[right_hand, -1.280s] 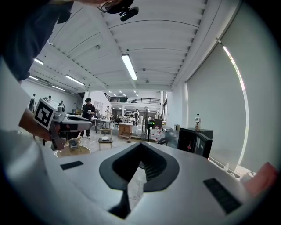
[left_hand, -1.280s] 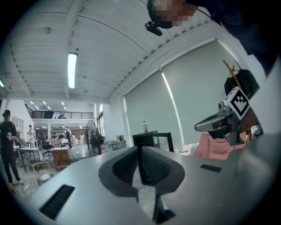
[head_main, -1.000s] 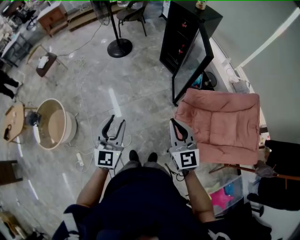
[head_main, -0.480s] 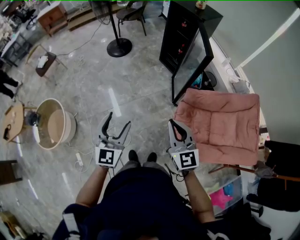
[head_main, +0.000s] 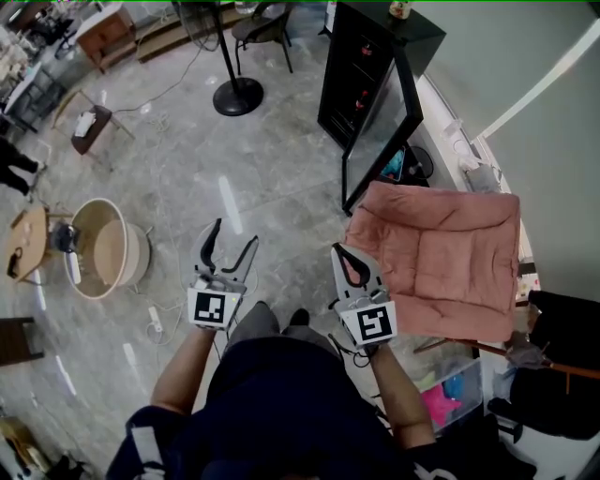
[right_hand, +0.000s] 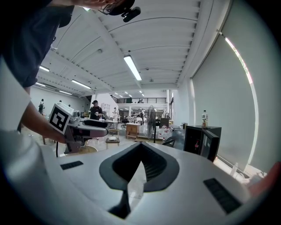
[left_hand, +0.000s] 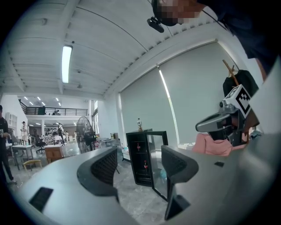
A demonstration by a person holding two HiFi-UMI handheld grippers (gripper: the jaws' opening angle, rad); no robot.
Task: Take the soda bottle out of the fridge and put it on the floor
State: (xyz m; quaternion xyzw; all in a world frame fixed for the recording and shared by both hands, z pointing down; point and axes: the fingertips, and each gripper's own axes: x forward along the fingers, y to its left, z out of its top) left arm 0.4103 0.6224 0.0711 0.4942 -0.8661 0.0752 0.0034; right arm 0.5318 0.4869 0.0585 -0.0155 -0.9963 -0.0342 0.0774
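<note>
Black jaws on the left gripper point(head_main: 234, 234) have sprung apart in the last second. They were half closed and now stand wide, with nothing between them; the left gripper view shows only the fridge point(left_hand: 142, 154) far beyond. The right gripper point(head_main: 341, 253) hasn't altered, its jaws pressed together on nothing.

The person has also edged forward a little, toward the upper middle of the head view, where the fridge stands with its glass door point(head_main: 380, 131) swung open. I'd read that as readying a hand for the reach. Nothing has been taken yet, and there is still some grey floor point(head_main: 281, 178) to cross.

The soda bottle is hard to pin down. Small red shapes point(head_main: 360, 97) sit on the fridge shelves, too tiny to identify. A pale bottle point(head_main: 401, 9) stands on top, cut off by the upper edge of the head view. Part of the interior is screened by the door in that view.
</note>
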